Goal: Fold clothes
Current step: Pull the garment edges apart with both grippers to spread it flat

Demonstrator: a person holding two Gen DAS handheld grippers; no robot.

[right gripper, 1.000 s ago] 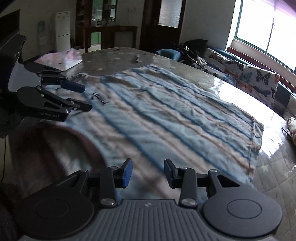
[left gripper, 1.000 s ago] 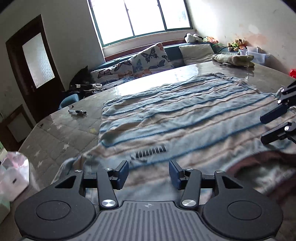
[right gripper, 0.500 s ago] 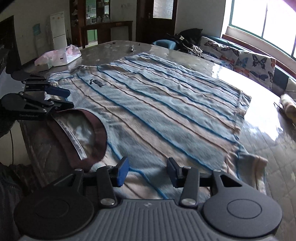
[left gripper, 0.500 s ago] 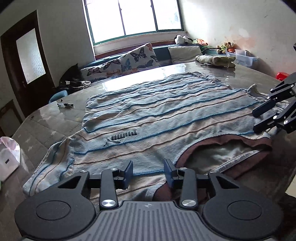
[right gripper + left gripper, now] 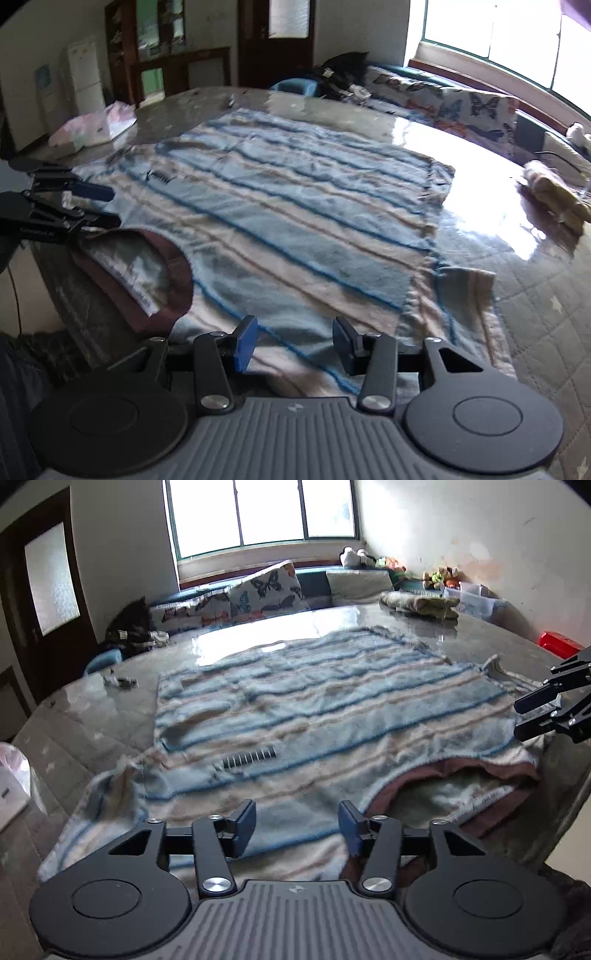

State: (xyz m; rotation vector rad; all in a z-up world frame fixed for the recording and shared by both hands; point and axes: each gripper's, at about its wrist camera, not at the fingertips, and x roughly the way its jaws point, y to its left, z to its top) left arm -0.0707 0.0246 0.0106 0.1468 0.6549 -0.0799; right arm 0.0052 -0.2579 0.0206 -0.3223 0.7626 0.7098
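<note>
Lying flat at the bench [image 5: 476, 638] near edge, the blue-striped knitted sweater [image 5: 314, 709] is flanked by the opening, empty left hand-held gripper [image 5: 297, 821] and the parted, empty right hand-held gripper [image 5: 293, 343].

Each handheld unit is matte black plastic. The left gripper [image 5: 297, 823] has two flat linkage arms pinned with round silver screws just behind the jaws, and blue rectangular pads [image 5: 245, 821] on the inner faces. Outboard of the jaws sit two large round discs with raised rings. Between them runs a grey ribbed panel bearing a small logo. The right gripper [image 5: 293, 343] is built the same way, with one bright blue pad [image 5: 245, 341].
</note>
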